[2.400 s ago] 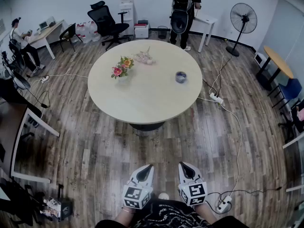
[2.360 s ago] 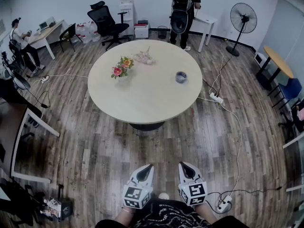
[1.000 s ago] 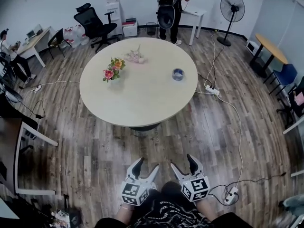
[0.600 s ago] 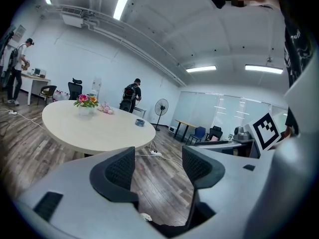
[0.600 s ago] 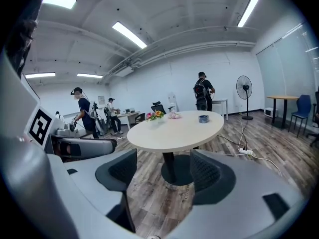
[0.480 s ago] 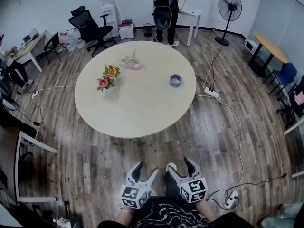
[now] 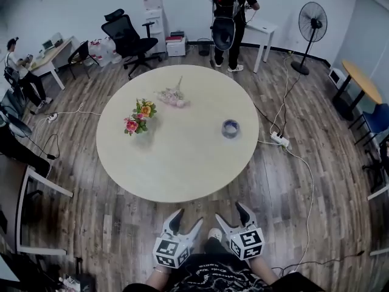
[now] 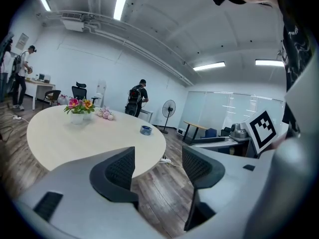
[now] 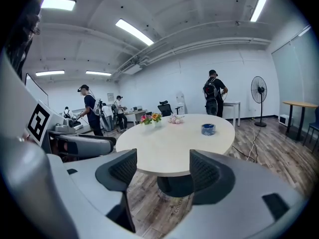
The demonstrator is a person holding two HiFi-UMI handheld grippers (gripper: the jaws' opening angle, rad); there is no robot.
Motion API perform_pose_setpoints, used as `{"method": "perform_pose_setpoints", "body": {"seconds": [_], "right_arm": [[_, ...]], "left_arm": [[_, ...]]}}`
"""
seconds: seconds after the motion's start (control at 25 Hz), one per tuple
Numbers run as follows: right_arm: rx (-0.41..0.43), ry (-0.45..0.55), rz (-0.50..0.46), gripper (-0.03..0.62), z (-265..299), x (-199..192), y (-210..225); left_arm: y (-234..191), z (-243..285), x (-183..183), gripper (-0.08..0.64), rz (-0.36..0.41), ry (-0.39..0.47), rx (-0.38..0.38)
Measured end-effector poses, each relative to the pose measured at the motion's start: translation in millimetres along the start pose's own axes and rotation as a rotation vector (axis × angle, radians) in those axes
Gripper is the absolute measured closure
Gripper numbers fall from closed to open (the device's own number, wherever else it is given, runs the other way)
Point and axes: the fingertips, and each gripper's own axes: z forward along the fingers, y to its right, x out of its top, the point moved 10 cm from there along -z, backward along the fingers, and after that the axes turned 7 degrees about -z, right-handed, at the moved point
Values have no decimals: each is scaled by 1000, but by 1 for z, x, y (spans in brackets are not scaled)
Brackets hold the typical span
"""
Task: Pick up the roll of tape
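A blue roll of tape (image 7: 230, 128) lies flat on the right part of the round beige table (image 7: 176, 157); it also shows small in the left gripper view as the tape (image 8: 145, 130) and in the right gripper view as the tape (image 9: 208, 129). Both grippers are held low near my body, well short of the table's near edge. My left gripper (image 7: 186, 220) is open and empty. My right gripper (image 7: 230, 215) is open and empty too. The tape is far ahead and to the right of both.
A vase of flowers (image 7: 138, 116) and a pink bundle (image 7: 171, 96) stand on the table's left and far side. A person (image 7: 229, 20) stands beyond the table by a white desk. A power strip (image 7: 279, 140) with cables lies on the floor to the right; a fan (image 7: 312, 26) at back right.
I have stepped closer to the table, which now sits nearer in the head view. Both grippers went from shut to open about a second ago and stay low.
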Motion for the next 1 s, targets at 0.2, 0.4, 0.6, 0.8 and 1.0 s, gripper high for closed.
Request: {"method": "perform_pose_setpoints", "body": {"seconds": [0.2,0.4,0.6,0.8,1.0], "right_arm": [[32,-9,-9,270,21,10,49],[32,-14,-24,270,36,12,95],[24,-28,-25,272,45,16,120],[26,-42,-4,272,53,20,128],[22,-58,-2,272,63,22,132]], "left_arm": [[6,51,14,262,9,-2,53],[16,94,16,262,7,-4,64],[20,119,21,262,-3,-9,69],[15,135,30,261,-11,-12,68],[2,147,36,262,-30,6,79]]}}
